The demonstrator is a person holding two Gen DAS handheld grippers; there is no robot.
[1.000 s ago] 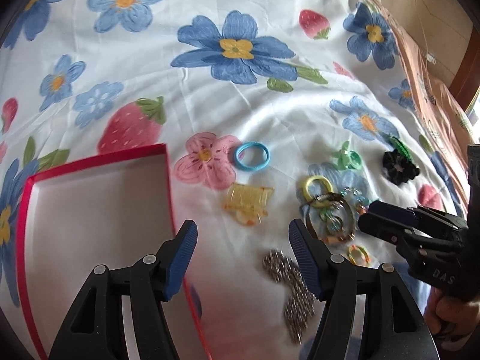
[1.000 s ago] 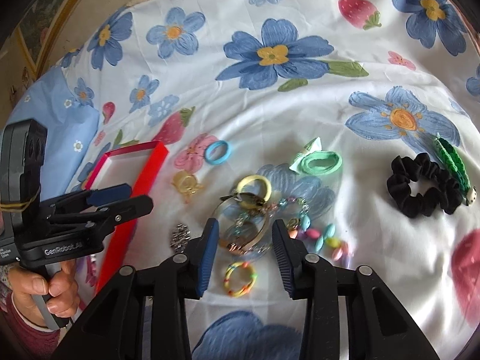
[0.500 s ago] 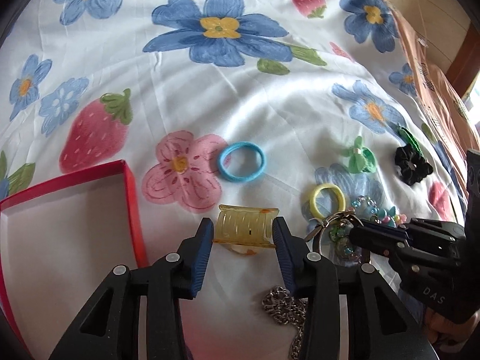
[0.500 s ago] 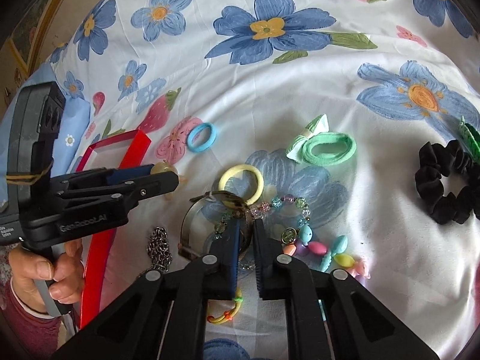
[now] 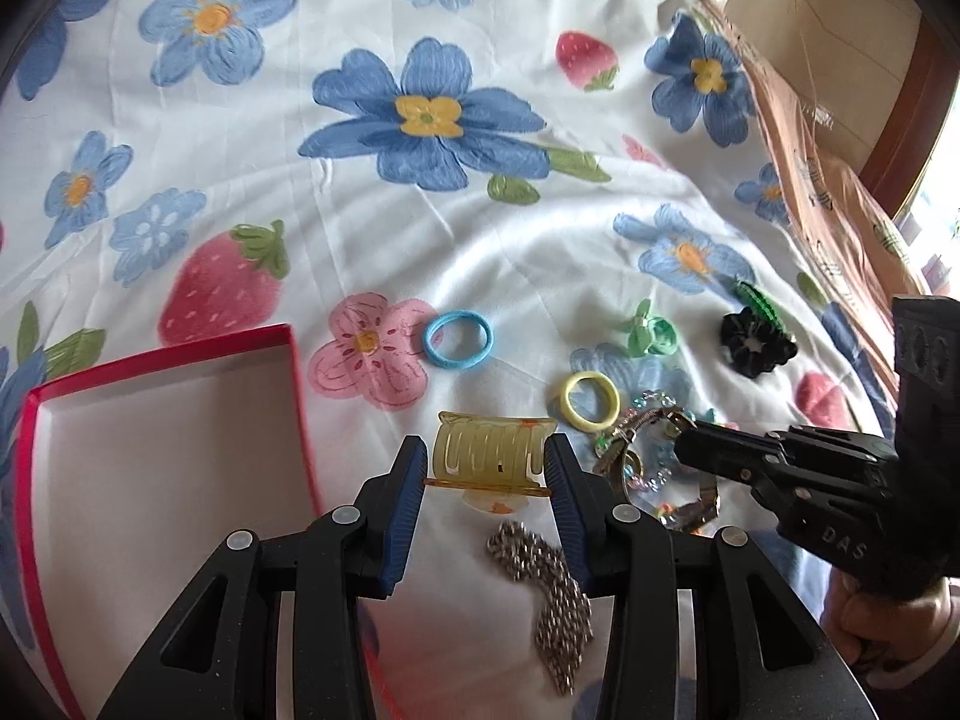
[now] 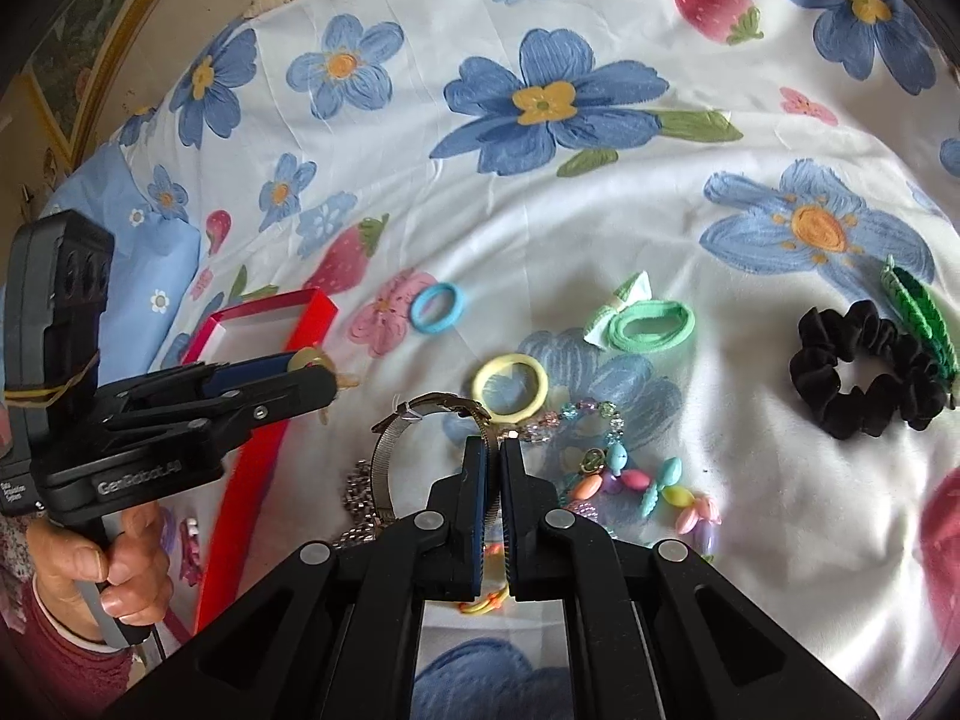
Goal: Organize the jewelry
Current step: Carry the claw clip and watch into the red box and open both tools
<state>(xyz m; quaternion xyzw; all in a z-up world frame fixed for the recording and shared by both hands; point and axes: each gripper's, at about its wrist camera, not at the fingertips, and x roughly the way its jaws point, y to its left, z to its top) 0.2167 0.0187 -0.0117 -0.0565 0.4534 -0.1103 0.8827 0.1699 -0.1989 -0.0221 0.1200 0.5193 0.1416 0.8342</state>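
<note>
Left gripper [image 5: 487, 467], black frame with ribbed blue pads, clamped on a translucent yellow hair claw [image 5: 489, 456] held by its two ends, just right of a shallow red-walled box [image 5: 300, 396] with a pale inside. Below the claw, a heap of silver chain [image 5: 549, 594] lying on the bed.

Right gripper [image 6: 493, 480], same build, pinched nearly closed on the band of a metal watch [image 6: 393, 450], the mesh strap curving up and to the left of the pads. Just beyond, a smooth pale yellow hair ring [image 6: 510, 387] touching a string of clear faceted beads [image 6: 573, 420]; to the right of the pads, a cluster of pastel plastic beads [image 6: 657, 489]. Under the gripper, a small multicoloured elastic [image 6: 483, 603], partly hidden.

Farther out: a light blue hair ring [image 6: 438, 308] beside a printed pink flower; a mint green fabric band with a bow [image 6: 645, 321]; a black gathered scrunchie [image 6: 864, 378] touching a green ridged leaf-shaped clip [image 6: 918, 315].

Surface: a bed under a soft, lightly creased white sheet [image 5: 420, 252] printed with blue flowers, pink flowers and strawberries. At the left edge of the right wrist view, a pale blue flowered pillow [image 6: 150, 228]; at the far right of the left wrist view, peach-coloured cloth [image 5: 840, 198] and dark wood trim [image 5: 918, 90].
</note>
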